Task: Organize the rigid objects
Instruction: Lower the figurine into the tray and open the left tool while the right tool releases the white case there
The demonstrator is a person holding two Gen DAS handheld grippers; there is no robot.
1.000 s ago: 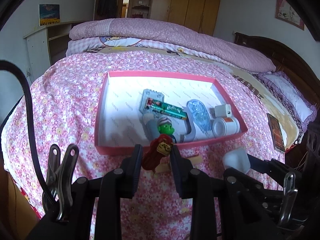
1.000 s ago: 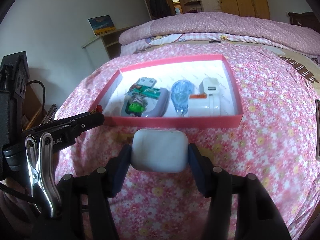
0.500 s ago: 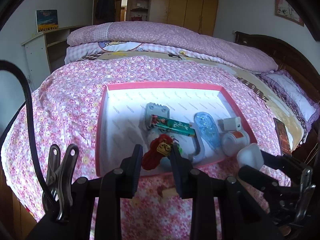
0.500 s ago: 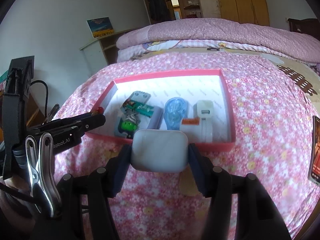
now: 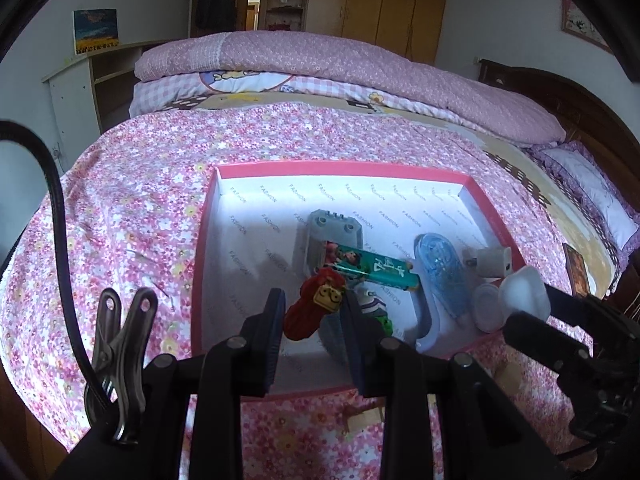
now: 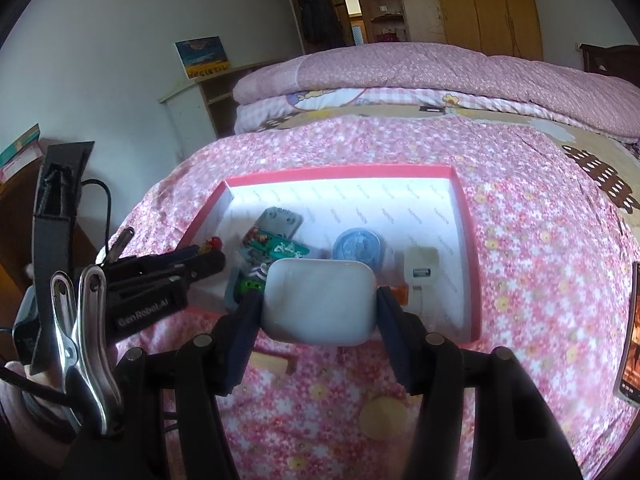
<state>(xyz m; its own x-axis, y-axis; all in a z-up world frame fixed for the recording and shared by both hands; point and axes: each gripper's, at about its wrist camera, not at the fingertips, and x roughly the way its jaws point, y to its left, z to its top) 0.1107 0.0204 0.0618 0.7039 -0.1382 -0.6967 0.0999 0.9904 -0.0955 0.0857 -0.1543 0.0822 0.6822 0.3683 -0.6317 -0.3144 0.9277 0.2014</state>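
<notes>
1. The left gripper [image 5: 312,312] clamps a red toy [image 5: 310,312] above the near edge of the pink box [image 5: 496,208].
2. The right gripper [image 6: 319,304] grips a white case [image 6: 319,304] over the box's near edge.

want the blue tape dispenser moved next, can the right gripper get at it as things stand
Probably not: the right gripper is shut on a white case, so its jaws are full. The blue tape dispenser lies uncovered in the pink box.

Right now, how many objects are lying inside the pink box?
6: grey block, green tube across it, green figure, blue dispenser, white charger, white jar. Some may be hidden behind the fingers.
</notes>
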